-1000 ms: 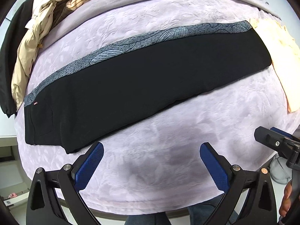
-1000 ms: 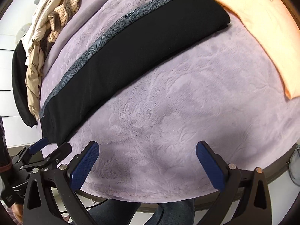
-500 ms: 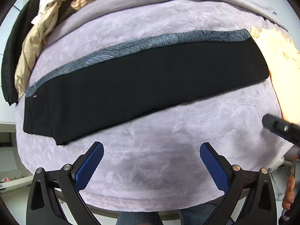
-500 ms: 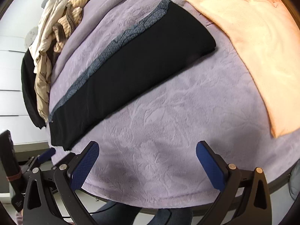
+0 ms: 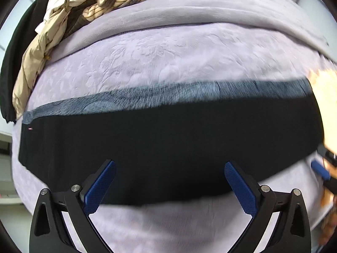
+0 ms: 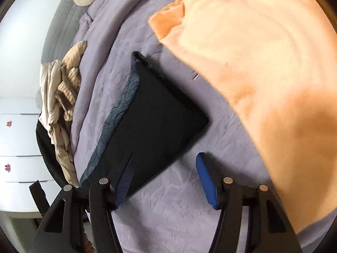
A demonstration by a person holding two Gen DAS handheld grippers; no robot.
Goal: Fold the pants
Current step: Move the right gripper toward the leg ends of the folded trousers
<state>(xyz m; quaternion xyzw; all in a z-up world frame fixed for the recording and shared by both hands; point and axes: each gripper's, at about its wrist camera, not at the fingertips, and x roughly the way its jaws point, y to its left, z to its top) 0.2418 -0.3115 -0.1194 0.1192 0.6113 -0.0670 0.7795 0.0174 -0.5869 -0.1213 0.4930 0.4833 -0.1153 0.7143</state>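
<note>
Pants (image 5: pixel 168 147) lie lengthwise on the lilac bedspread (image 5: pixel 168 52) as the left gripper (image 5: pixel 170 181) hovers open and the right gripper (image 6: pixel 166 175), its jaws just narrowing on nothing, nears the hem end, which wants pinching squarely.

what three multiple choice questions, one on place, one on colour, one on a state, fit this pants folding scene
1. Where does the peach blanket lie relative to the pants in the right wrist view?
A. to their right
B. under them
C. to their left

2. What colour is the strip along the pants' far edge?
A. red
B. grey-blue
C. white

3. How do the pants lie?
A. crumpled in a heap
B. hanging off the bed
C. flat in a long band on the lilac bedspread

Answers: 1 A, peach fabric fills the right of that view; 2 B, a grey-blue patterned band borders the black; 3 C, the left wrist view shows a smooth, straight band.
</note>
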